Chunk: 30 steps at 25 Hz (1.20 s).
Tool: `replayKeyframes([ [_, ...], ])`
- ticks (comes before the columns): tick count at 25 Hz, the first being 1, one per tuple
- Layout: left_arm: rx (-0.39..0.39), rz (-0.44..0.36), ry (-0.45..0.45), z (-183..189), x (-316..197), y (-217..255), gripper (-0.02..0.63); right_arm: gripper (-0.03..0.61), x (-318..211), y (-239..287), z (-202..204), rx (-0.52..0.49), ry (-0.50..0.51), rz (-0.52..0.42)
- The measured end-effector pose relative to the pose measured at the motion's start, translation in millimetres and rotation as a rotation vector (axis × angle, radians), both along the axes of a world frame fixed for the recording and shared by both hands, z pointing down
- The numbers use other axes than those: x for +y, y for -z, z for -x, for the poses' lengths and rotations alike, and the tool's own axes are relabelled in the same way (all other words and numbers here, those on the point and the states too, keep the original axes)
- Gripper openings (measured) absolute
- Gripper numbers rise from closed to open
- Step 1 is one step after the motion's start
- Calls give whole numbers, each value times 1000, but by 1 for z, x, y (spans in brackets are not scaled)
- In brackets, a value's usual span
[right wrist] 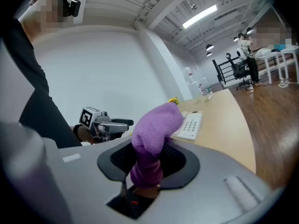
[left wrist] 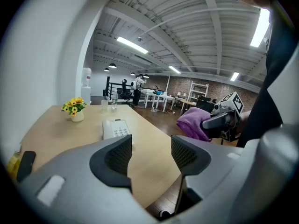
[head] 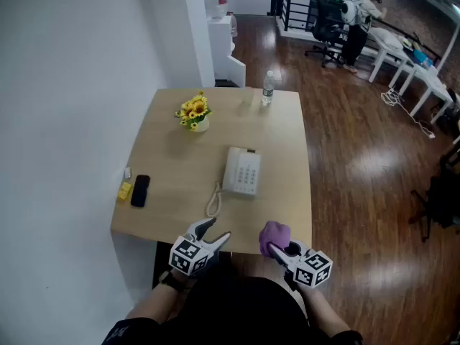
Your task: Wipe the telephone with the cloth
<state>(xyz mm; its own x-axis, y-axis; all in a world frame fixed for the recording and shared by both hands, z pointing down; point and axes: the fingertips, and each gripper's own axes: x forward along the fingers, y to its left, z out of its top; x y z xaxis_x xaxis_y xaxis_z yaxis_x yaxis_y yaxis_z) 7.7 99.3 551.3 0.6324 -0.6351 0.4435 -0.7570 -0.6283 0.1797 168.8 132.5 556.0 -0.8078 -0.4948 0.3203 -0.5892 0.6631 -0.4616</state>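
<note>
A white telephone [head: 242, 171] with a coiled cord lies in the middle of the wooden table [head: 284, 131]; it also shows in the left gripper view [left wrist: 117, 128] and the right gripper view [right wrist: 189, 125]. My right gripper [head: 282, 251] is shut on a purple cloth [right wrist: 152, 141], held off the table's near edge; the cloth [head: 274, 236] bulges out past the jaws. My left gripper [head: 213, 233] hangs open and empty at the near edge, left of the right one. Both grippers are well short of the telephone.
A pot of yellow flowers [head: 194, 113] stands at the far left of the table, a water bottle [head: 267, 88] at the far edge. A black phone [head: 140, 190] and a small yellow object [head: 125, 190] lie at the left edge. A person [head: 357, 20] stands far off.
</note>
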Motion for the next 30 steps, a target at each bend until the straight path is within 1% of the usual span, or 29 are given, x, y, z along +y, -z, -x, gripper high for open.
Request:
replayKeyframes([
  [5, -16, 38, 17, 19, -40, -7, 259, 135, -26, 4, 16, 20, -6, -5],
  [10, 18, 40, 9, 34, -83, -7, 258, 135, -65, 1, 37, 68, -14, -3],
  [13, 26, 49, -15, 45, -108, -15, 258, 135, -96, 0, 53, 99, -20, -8],
  [17, 41, 57, -55, 61, -141, -21, 258, 135, -144, 4, 82, 150, -9, -50],
  [21, 30, 51, -110, 76, -169, -23, 258, 135, -194, 11, 106, 196, -12, -83],
  [26, 39, 46, -134, 84, -193, -22, 258, 135, -247, -2, 126, 335, 66, -120],
  [30, 24, 51, -138, 88, -208, -27, 258, 135, -289, -34, 144, 473, 143, -111],
])
